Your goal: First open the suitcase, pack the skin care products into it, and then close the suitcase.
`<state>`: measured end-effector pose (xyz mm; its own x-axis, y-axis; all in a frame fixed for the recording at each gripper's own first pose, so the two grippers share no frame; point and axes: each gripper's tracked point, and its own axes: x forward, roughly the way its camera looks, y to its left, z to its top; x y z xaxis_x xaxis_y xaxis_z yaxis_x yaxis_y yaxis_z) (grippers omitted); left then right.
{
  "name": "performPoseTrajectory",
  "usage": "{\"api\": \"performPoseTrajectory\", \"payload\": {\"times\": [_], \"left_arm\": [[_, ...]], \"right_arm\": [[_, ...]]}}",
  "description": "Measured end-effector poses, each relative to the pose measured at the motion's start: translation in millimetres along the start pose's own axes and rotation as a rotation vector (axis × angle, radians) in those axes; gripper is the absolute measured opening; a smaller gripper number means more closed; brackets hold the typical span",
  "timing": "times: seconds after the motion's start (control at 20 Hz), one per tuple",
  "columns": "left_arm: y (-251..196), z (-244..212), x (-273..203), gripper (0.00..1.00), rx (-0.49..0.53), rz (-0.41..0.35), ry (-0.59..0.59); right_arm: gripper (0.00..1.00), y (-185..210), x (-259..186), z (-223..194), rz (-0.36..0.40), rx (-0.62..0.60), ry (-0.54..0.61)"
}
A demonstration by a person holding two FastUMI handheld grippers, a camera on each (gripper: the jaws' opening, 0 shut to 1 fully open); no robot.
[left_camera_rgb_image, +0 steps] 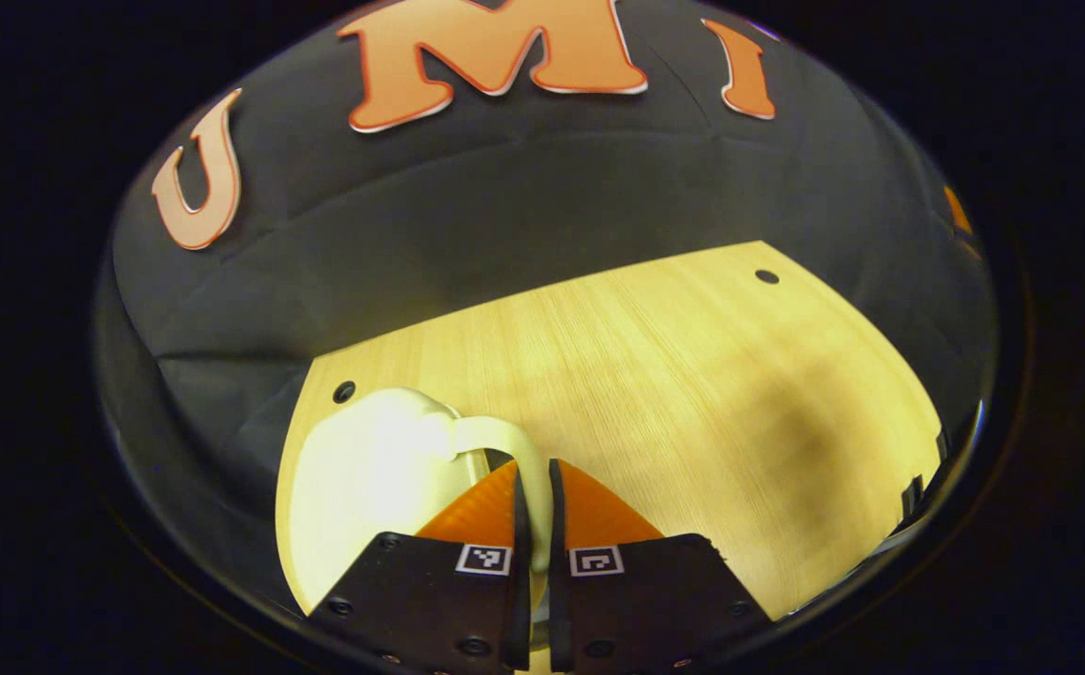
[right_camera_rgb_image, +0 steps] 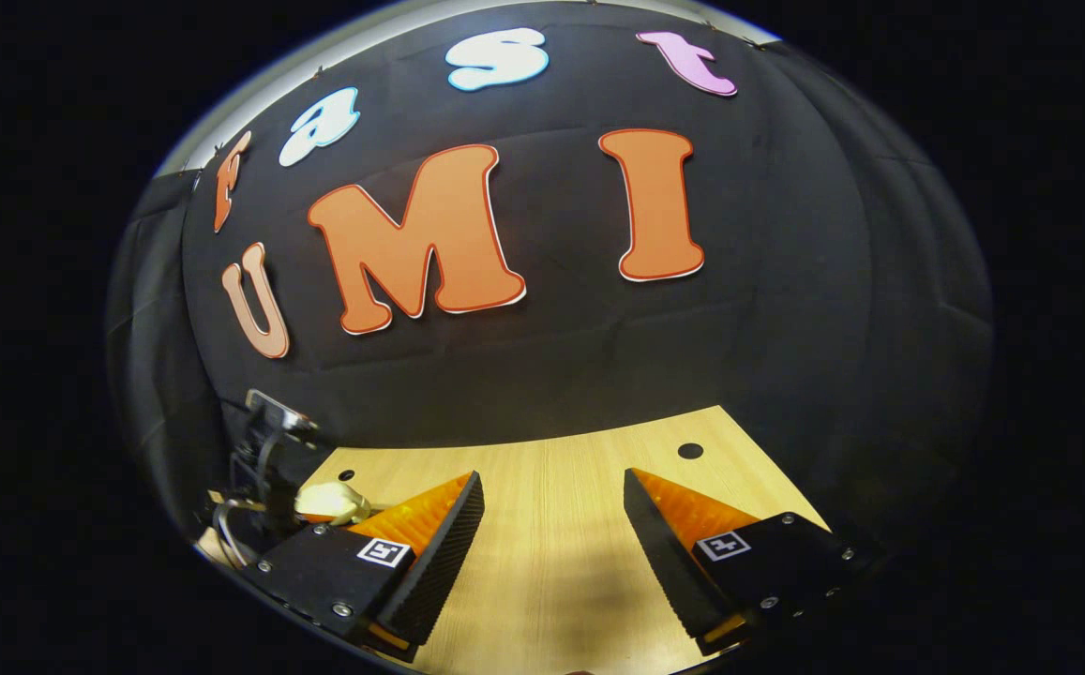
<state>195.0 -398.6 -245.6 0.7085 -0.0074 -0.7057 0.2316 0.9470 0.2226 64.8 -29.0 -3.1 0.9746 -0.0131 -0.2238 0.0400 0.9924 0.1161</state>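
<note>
A cream-white suitcase (left_camera_rgb_image: 364, 487) with a rounded shell lies on the wooden table (left_camera_rgb_image: 692, 375) at the lower left of the left gripper view. Its curved handle (left_camera_rgb_image: 509, 441) runs down between the fingers of my left gripper (left_camera_rgb_image: 534, 478), which is shut on it. In the right gripper view my right gripper (right_camera_rgb_image: 551, 497) stands open over bare table (right_camera_rgb_image: 551, 581), nothing between its fingers. Far left in that view, the other gripper (right_camera_rgb_image: 261, 450) with its cables sits by a bit of the cream suitcase (right_camera_rgb_image: 326, 502). I cannot tell whether the lid is raised.
The black cloth wall rises right behind the table's far edge. Small dark holes (left_camera_rgb_image: 767, 277) dot the tabletop near its corners. Bare wood stretches to the right of the suitcase.
</note>
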Motion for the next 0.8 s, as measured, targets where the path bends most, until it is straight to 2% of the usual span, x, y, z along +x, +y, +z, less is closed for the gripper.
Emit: {"api": "performPoseTrajectory", "payload": {"times": [0.05, 0.1, 0.25, 0.4, 0.45, 0.5, 0.55, 0.6, 0.65, 0.75, 0.8], "left_arm": [[-10.6, -9.7, 12.1, 0.08, 0.012, 0.005, 0.026], [-20.2, -21.8, 20.1, 0.09, 0.025, 0.011, 0.053], [-37.3, -44.3, 44.7, 0.09, 0.084, 0.064, 0.101], [-33.8, -43.7, 35.4, 0.12, 0.165, 0.139, 0.117], [-36.6, -42.9, 37.3, 0.12, 0.171, 0.139, 0.113], [-35.9, -43.0, 34.4, 0.17, 0.162, 0.139, 0.104], [-40.3, -42.6, 34.3, 0.17, 0.14, 0.108, 0.09], [-46.9, -39.0, 28.9, 0.33, 0.111, 0.073, 0.066], [-50.6, -36.3, 23.4, 0.55, 0.081, 0.037, 0.043], [-48.5, -24.7, 11.7, 1.0, 0.023, 0.013, -0.007], [-48.3, -18.6, 5.6, 1.0, -0.015, 0.006, -0.041]], "right_arm": [[1.0, -4.9, -2.5, -3.1, -0.003, -0.006, 0.005], [0.95, -8.1, -4.1, -4.1, -0.005, -0.009, 0.008], [0.95, -16.6, -12.1, -14.5, -0.022, -0.015, 0.006], [0.95, -20.4, -15.1, -20.6, -0.024, -0.009, 0.015], [0.96, -20.2, -16.0, -23.3, -0.02, -0.008, 0.02], [0.95, -19.9, -18.1, -26.0, -0.016, -0.009, 0.023], [0.95, -20.0, -19.1, -28.1, -0.014, -0.01, 0.025], [0.95, -20.3, -19.4, -29.5, -0.014, -0.011, 0.023], [0.95, -20.6, -19.0, -31.9, -0.015, -0.01, 0.025], [0.95, -17.8, -18.2, -37.6, -0.009, -0.005, 0.034], [0.95, -15.4, -19.1, -38.5, -0.003, -0.009, 0.034]]}}
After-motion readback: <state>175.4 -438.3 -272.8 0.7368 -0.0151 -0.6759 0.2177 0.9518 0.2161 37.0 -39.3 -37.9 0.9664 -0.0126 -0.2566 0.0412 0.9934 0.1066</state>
